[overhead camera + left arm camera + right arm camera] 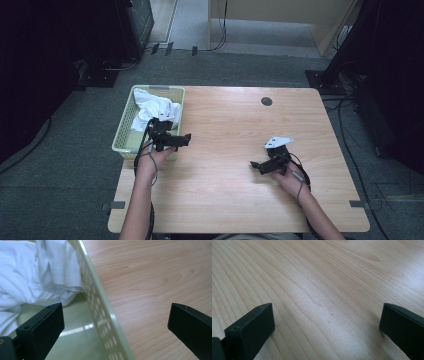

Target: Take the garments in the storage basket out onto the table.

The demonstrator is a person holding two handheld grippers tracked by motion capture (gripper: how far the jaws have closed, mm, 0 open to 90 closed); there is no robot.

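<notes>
Wooden counter [225, 150] carries a basket [125, 135]; both tools, left [116, 322] and right [328, 322], gape apart; the left should dip inward, pinching the white cloth [30, 277] deeply.

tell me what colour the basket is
The basket is pale green with small perforated holes, clearest in the left gripper view.
</notes>
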